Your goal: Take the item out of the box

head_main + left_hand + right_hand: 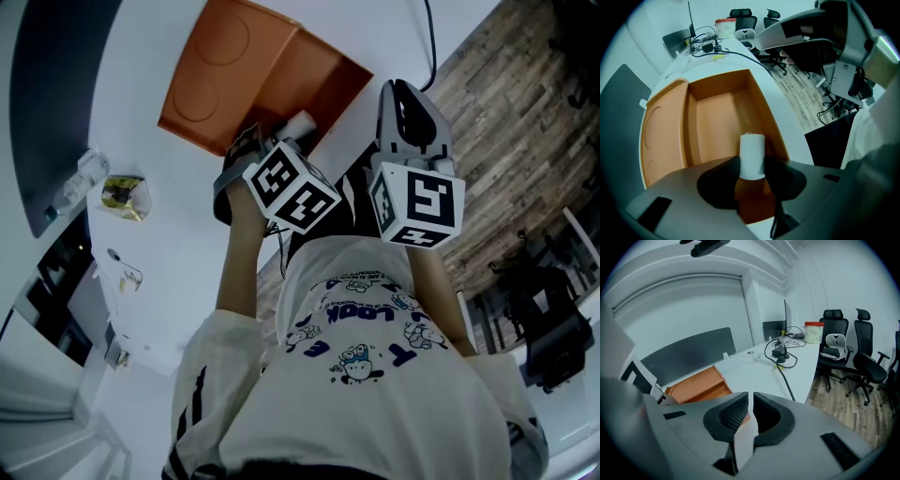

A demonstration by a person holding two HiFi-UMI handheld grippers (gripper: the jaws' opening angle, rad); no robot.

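2 grippers are in view, but only the left gripper (752, 169) is at work: it points straight down over the orange box (764, 112). Its fingers stand on both sides of the white roll (752, 149), which is upright at the near end of the box. The pads seem to press on the roll, though the view is too close for us to be sure. To do this step well, we would make the grip firm and then lift straight up, clear of the box wall and without tilting the roll. The right gripper (751, 401) is off to the side, its fingers almost together with nothing between them. The box lies open on a white curved bench (754, 369). 1 black cable (786, 377) runs across the bench, and office chairs (834, 341) stand on the wooden floor (843, 397).
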